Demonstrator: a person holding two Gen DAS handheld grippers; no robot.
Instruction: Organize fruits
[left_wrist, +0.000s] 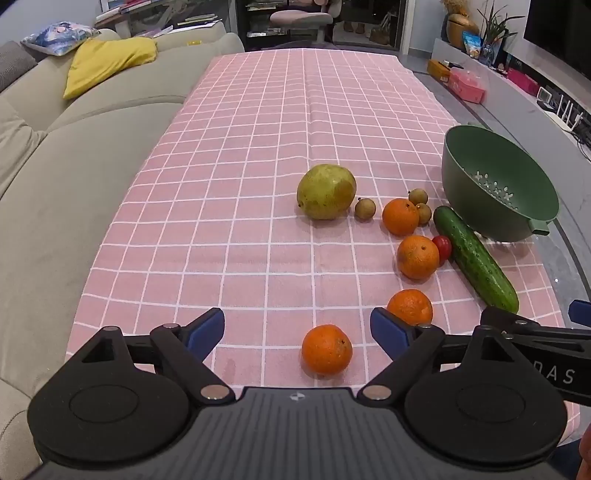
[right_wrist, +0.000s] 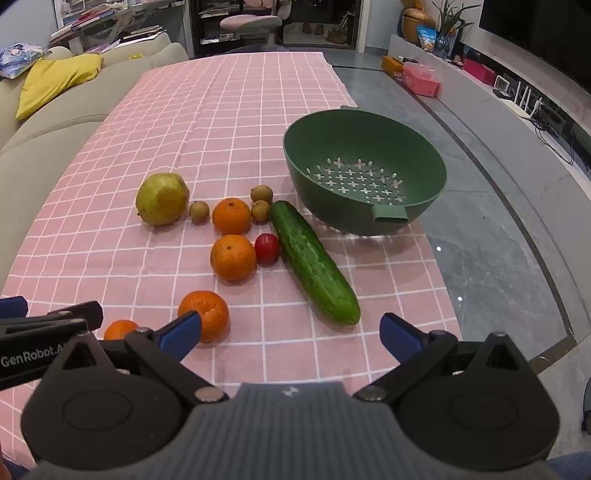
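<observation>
Both the left gripper and right gripper hover with jaws spread, holding nothing. The fruit lies on the desk beside the colander. Probably take the nearest orange first: straddle its middle, squeeze gently.

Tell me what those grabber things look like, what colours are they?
Both match. The left gripper and right gripper have blue fingers on black link arms with silver pins, two round black discs, and a ribbed grey body. White letters on the side read "GenRobot.AI". No cables or sleeves show.
</observation>
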